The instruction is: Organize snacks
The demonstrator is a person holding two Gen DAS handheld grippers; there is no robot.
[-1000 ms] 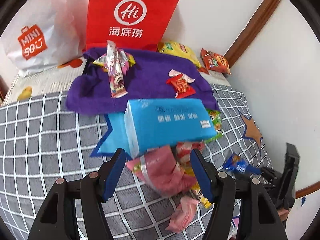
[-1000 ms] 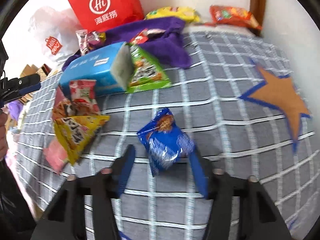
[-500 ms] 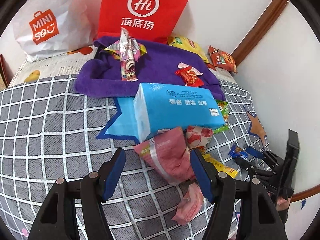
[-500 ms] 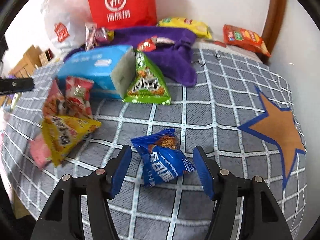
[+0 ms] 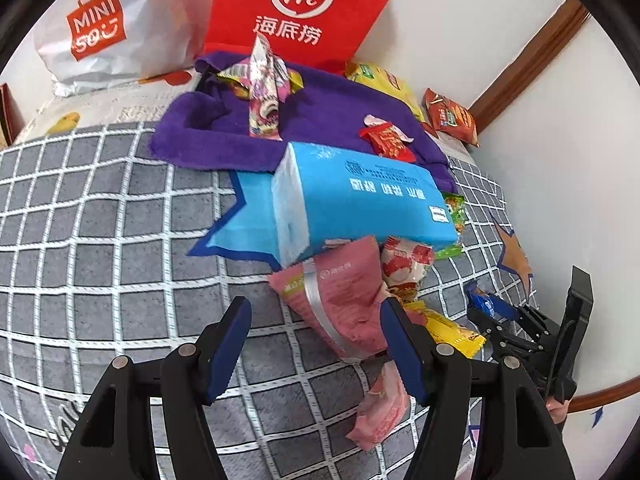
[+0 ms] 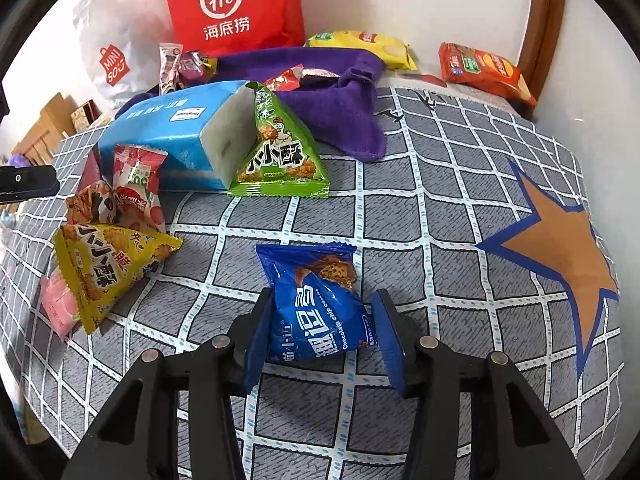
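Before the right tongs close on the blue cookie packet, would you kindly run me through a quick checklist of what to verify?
1. Blue cookie packet sits between the right tongs: ok.
2. Right tongs open wide enough: ok; both pads flank the packet.
3. Pad contact: cannot tell; the left pad looks against the packet, the other stands apart.
4. No other snack inside the grasp: ok; the yellow triangular packet lies clear to the side.
5. Left tongs out of the way: ok; open over the pink packet, holding nothing.
6. Drop-off spot decided: cannot tell.
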